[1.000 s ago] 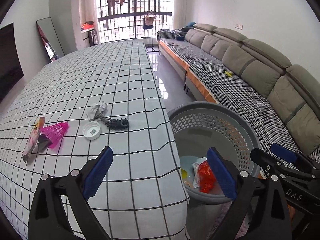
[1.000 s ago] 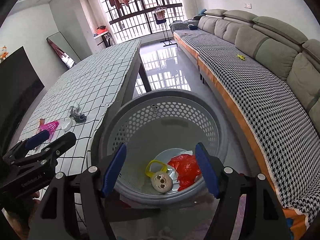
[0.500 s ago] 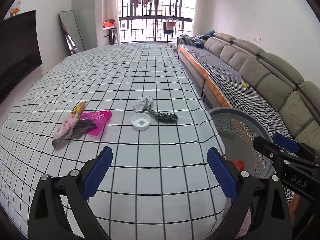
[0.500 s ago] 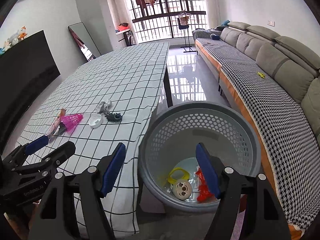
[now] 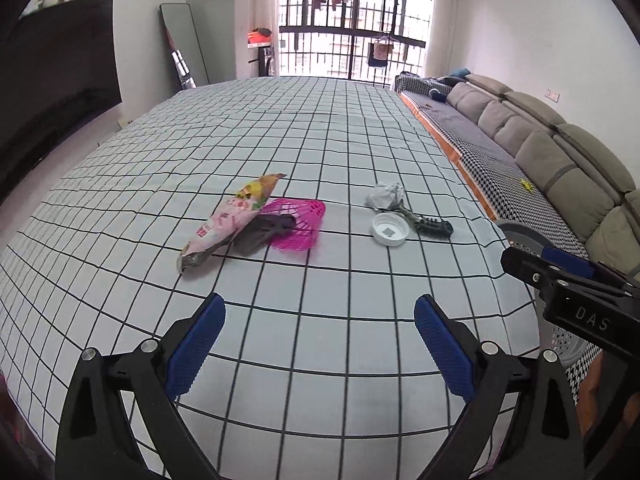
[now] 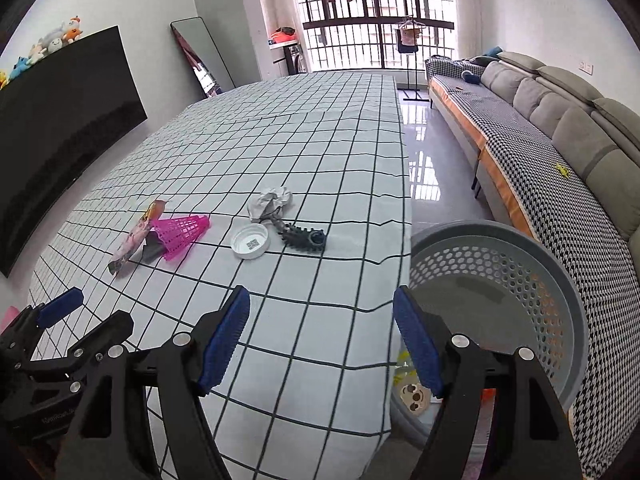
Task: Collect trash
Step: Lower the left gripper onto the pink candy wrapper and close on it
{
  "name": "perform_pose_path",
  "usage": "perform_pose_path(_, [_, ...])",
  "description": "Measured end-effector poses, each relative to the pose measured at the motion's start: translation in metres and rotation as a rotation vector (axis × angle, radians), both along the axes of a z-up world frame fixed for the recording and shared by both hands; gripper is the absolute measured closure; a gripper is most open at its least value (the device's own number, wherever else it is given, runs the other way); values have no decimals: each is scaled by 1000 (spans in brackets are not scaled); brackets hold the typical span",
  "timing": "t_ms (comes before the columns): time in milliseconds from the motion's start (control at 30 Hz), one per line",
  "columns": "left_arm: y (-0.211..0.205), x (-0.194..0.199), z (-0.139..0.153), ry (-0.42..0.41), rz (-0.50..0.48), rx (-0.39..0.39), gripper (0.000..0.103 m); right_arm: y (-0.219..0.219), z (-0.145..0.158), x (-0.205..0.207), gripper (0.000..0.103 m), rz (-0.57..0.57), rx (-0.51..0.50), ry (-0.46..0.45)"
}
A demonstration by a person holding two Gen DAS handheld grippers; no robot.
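Trash lies on the checked table (image 5: pixel 280 140): a snack wrapper (image 5: pixel 232 216), a pink plastic shuttlecock (image 5: pixel 298 222), a white lid (image 5: pixel 390 230), a crumpled paper ball (image 5: pixel 384 195) and a dark spiky piece (image 5: pixel 432 227). The same items show in the right wrist view: wrapper (image 6: pixel 136 236), shuttlecock (image 6: pixel 182 232), lid (image 6: pixel 250 242), paper (image 6: pixel 272 200), dark piece (image 6: pixel 304 238). My left gripper (image 5: pixel 318 346) is open and empty over the near table edge. My right gripper (image 6: pixel 322 338) is open and empty, between table edge and the grey basket (image 6: pixel 552 276).
The basket holds some trash, partly hidden behind my right fingers. A grey sofa (image 6: pixel 560 120) with a houndstooth cover runs along the right. A dark TV (image 6: pixel 60 128) is on the left wall. A mirror (image 5: pixel 184 48) leans at the back.
Both grippers have swung left from the basket toward the table. The trash on the table now sits nearer the centre of both views. Both stay open and empty.
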State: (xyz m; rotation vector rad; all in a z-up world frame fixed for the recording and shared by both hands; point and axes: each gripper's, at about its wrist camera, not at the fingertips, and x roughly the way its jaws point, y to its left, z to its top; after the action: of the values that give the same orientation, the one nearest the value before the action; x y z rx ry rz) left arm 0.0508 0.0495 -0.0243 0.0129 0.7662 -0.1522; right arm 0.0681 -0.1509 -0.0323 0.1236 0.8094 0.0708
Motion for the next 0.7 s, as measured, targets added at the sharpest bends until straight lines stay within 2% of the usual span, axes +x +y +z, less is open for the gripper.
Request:
perform_pose_path(467, [66, 41, -8, 44, 81, -2, 9, 45, -8, 30, 32, 61, -3, 53])
perform_pose_path(700, [91, 71, -10, 59, 67, 26, 9, 55, -8, 37, 32, 79, -5, 60])
